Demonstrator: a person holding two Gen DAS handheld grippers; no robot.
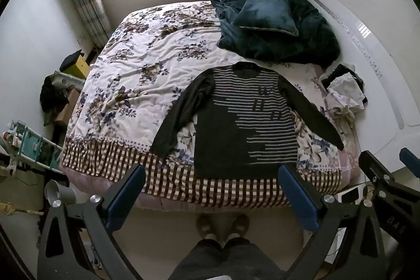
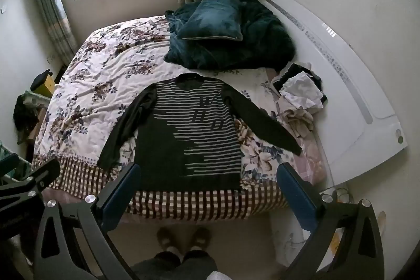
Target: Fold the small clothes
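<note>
A dark long-sleeved sweater (image 1: 236, 127) with pale stripes lies flat on the floral bedspread (image 1: 136, 75), sleeves spread, hem at the near edge. It also shows in the right wrist view (image 2: 183, 138). My left gripper (image 1: 212, 175) is open and empty, held above the bed's near edge in front of the hem. My right gripper (image 2: 207, 172) is open and empty, also above the near edge. The right gripper shows at the right edge of the left wrist view (image 1: 388, 169).
A dark teal blanket with a cushion (image 1: 267, 12) lies behind the sweater. A small pile of clothes (image 1: 344, 91) sits by the white headboard (image 1: 372, 49). Cluttered furniture (image 1: 60, 85) stands left of the bed. The person's feet (image 1: 223, 225) stand at the bed's edge.
</note>
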